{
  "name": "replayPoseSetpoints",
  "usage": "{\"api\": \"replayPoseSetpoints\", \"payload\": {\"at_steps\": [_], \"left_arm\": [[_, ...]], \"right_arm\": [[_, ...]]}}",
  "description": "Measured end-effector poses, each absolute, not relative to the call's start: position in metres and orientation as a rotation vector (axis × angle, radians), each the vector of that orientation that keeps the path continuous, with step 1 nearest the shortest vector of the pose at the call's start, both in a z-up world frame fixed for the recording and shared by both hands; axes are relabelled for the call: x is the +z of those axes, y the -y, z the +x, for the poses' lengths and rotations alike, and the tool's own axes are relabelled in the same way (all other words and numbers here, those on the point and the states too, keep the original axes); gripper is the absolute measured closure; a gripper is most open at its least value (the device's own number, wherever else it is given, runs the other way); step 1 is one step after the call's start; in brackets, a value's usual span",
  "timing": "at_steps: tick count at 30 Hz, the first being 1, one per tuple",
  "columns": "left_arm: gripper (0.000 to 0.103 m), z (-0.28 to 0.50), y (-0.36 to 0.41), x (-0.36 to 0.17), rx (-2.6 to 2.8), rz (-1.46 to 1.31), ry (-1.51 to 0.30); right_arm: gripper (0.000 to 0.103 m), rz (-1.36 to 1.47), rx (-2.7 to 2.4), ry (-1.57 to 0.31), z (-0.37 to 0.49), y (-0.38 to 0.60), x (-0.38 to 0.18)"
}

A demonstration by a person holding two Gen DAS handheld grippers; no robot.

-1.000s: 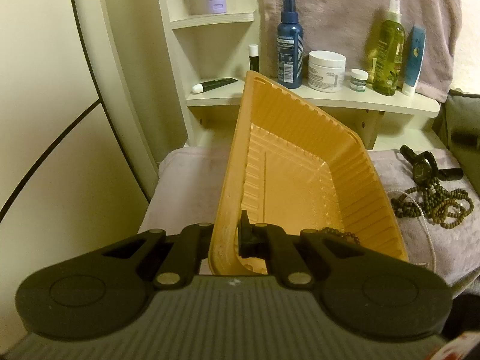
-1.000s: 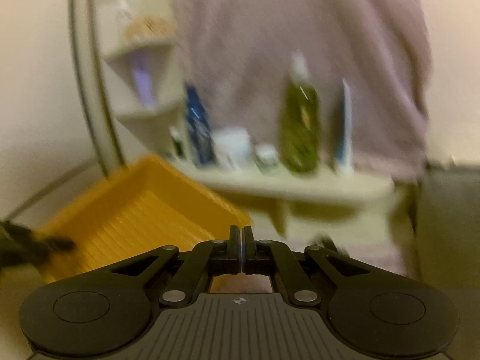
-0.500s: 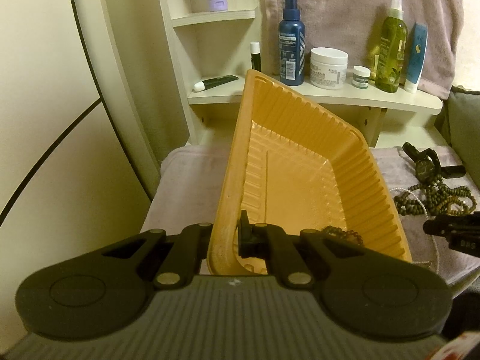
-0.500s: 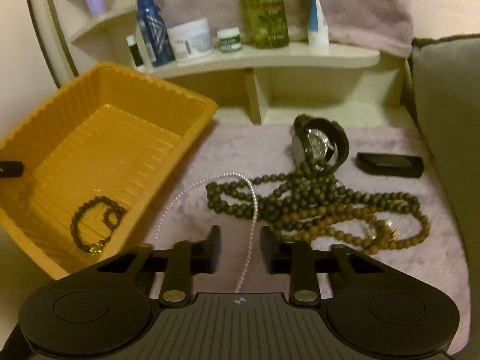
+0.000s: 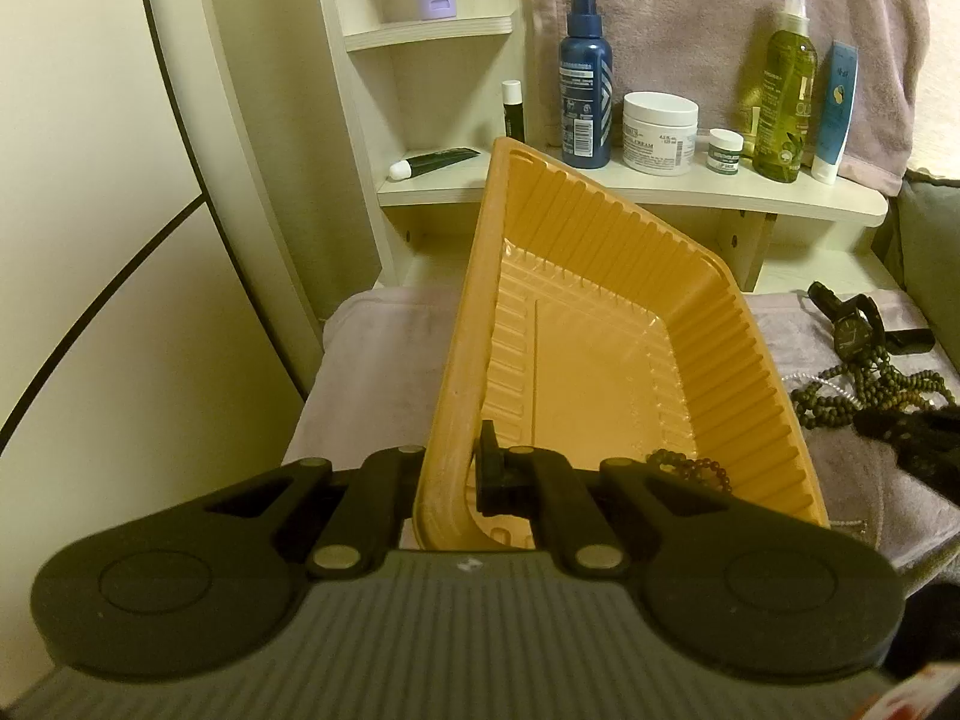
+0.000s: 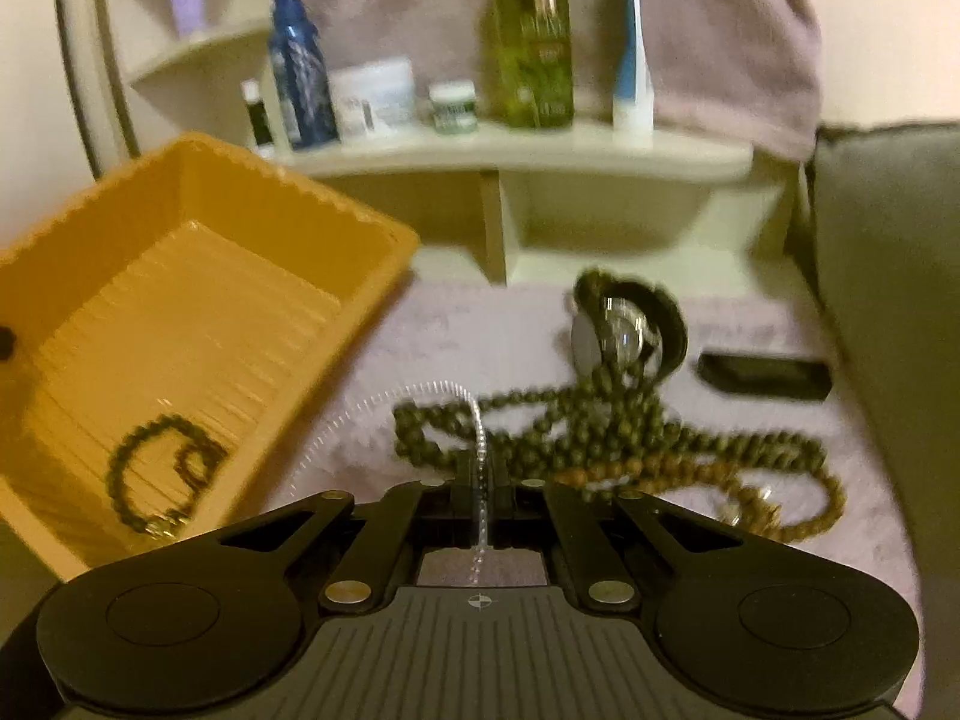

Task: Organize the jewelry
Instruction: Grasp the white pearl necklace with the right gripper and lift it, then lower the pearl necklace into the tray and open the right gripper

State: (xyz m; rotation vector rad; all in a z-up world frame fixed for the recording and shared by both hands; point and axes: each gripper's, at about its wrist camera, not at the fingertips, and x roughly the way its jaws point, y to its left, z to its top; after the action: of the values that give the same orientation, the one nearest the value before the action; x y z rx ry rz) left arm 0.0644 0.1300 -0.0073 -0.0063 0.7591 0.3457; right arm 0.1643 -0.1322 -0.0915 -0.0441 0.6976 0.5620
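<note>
My left gripper (image 5: 459,468) is shut on the near rim of the orange ribbed tray (image 5: 720,348), one finger inside and one outside the wall, and it holds the tray tilted. A dark beaded bracelet (image 6: 156,474) lies in the tray (image 6: 210,180). My right gripper (image 6: 483,480) is shut on the thin white pearl necklace (image 6: 480,438), whose strand runs between the pads and curves left over the towel. Just beyond it lie tangled dark and brown bead necklaces (image 6: 600,420) and a wristwatch (image 6: 624,330). In the left wrist view the right gripper (image 5: 900,432) shows as a dark shape beside those beads (image 5: 864,390).
The jewelry rests on a pink towel (image 6: 480,330). A small black case (image 6: 765,375) lies right of the watch. Behind stands a pale shelf (image 5: 660,195) with bottles, jars and tubes. A grey cushion (image 6: 888,300) borders the right side.
The right gripper came down toward the towel, stood open over the pearl strand half a second ago, and has now shut on it. The left gripper and tray stayed still.
</note>
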Motion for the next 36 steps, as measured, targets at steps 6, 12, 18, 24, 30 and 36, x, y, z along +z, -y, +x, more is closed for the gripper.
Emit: {"api": "replayPoseSetpoints", "payload": {"at_steps": [6,12,18,24,30,36], "left_arm": [[0.098,0.064,-0.130,-0.008,0.345,-0.006,-0.757],[0.098,0.062,-0.127,-0.007,0.345,-0.006,-0.751],[0.098,0.060,-0.127,-0.007,0.343,-0.009,-0.750],[0.098,0.059,-0.127,-0.007,0.342,-0.012,-0.748],[0.098,0.059,-0.129,-0.008,0.340,-0.016,-0.748],[0.098,0.059,-0.130,-0.008,0.339,-0.018,-0.747]], "right_arm": [[0.101,-0.035,0.614,-0.570,0.151,0.140,-0.043],[0.101,-0.011,0.666,-0.451,0.143,0.139,0.009],[0.101,0.018,0.742,-0.365,0.135,0.126,0.051],[0.101,0.071,0.835,-0.332,0.132,0.107,0.078],[0.101,0.116,0.941,-0.382,0.131,0.080,0.075],[0.101,0.127,0.978,-0.538,0.144,0.065,0.042]]}}
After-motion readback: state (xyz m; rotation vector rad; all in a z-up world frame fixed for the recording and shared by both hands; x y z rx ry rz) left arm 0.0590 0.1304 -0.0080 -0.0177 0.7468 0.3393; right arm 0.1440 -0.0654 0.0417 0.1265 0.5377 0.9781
